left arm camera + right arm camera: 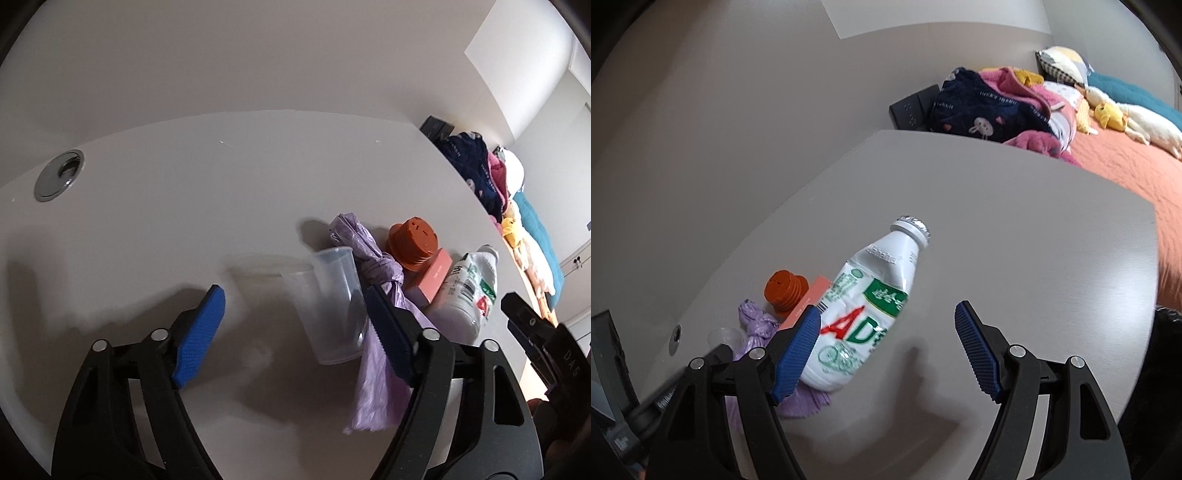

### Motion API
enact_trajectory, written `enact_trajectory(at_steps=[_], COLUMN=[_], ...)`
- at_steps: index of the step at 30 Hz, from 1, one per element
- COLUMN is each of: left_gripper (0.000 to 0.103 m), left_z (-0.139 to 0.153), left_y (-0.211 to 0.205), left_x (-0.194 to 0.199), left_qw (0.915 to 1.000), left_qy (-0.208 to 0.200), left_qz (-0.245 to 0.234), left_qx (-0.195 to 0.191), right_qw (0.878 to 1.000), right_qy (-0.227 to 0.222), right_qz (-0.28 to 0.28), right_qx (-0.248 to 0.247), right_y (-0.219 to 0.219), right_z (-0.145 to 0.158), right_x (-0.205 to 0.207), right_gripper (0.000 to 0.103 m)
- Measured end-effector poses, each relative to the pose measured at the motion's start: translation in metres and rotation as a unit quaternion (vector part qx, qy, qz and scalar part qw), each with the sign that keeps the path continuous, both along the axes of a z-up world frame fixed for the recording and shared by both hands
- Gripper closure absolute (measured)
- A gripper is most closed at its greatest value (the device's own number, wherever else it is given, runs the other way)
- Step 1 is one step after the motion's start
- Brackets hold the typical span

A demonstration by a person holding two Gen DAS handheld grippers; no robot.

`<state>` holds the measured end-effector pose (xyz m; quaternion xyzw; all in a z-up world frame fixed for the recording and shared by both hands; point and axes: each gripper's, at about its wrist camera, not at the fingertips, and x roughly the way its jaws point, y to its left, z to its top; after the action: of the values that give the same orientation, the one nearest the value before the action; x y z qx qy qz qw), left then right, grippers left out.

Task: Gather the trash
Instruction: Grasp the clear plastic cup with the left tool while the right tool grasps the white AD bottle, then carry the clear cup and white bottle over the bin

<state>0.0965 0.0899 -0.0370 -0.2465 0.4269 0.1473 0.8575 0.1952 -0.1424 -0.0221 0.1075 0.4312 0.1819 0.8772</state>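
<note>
Right wrist view, white bottle [866, 310] label reading "AD", claw [886, 341] open

We see a grommet [59, 174] in the table [221, 177], and clothes [993, 107] and plush toys [1115, 118] on the bed [1137, 166].

Desk [184, 206]: a cluster of items stands toward its right part, with a cable port [59, 180] set in the surface well apart to the far left. Within the cluster, left to right: cup [334, 306], upright; knotted bag [373, 295] lying just beside and behind it; stopper [413, 243] at the rear, resting against a small box [432, 280]; bottle [868, 314] lying on its side against that box, partly on the bag. Beyond the desk's right edge, a bed [1126, 166] carries heaped clothes [990, 107] and soft toys [1115, 114].
</note>
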Motion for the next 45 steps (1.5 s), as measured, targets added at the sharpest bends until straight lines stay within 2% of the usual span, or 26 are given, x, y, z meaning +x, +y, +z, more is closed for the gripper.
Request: enact_trajectory(at_steps=[1, 3, 7, 9, 12, 17, 19, 26, 45], left_gripper=[0.033, 0.041, 0.055, 0.059, 0.059, 0.060, 0.060, 0.060, 0.060], left_z=[0.000, -0.001, -0.001, -0.002, -0.003, -0.003, 0.000, 0.014, 0.054], left_y=[-0.002, -0.002, 0.002, 0.004, 0.006, 0.008, 0.007, -0.003, -0.049], left_x=[0.001, 0.005, 0.009, 0.010, 0.011, 0.007, 0.005, -0.002, -0.042], left_qw=[0.9999, 0.9999, 0.9999, 0.9999, 0.9998, 0.9996, 0.9994, 0.9983, 0.9938], left_qy=[-0.002, -0.002, -0.011, -0.015, -0.020, -0.025, -0.029, -0.050, -0.091], left_qz=[0.002, 0.000, -0.001, -0.002, -0.008, -0.013, -0.017, -0.027, -0.063], left_qx=[0.010, 0.013, 0.008, 0.004, 0.004, 0.000, 0.000, 0.010, 0.013], right_qw=[1.000, 1.000, 0.999, 0.999, 0.997, 0.993, 0.995, 0.996, 0.994], right_qy=[0.006, 0.016, 0.036, 0.039, 0.037, 0.043, 0.020, -0.019, -0.070], right_qz=[0.000, 0.001, 0.000, 0.002, -0.004, 0.017, 0.015, 0.022, -0.008], right_qx=[0.005, 0.008, 0.019, 0.034, 0.064, 0.112, 0.101, 0.087, 0.085], right_y=[0.002, 0.007, 0.015, 0.017, 0.015, 0.014, 0.013, 0.007, -0.053], right_z=[-0.002, -0.006, -0.016, -0.020, -0.021, -0.022, -0.017, 0.005, 0.060], right_x=[0.004, 0.010, 0.019, 0.021, 0.020, 0.017, 0.010, -0.009, -0.075], right_gripper=[0.027, 0.027, 0.030, 0.037, 0.063, 0.079, 0.079, 0.080, 0.080])
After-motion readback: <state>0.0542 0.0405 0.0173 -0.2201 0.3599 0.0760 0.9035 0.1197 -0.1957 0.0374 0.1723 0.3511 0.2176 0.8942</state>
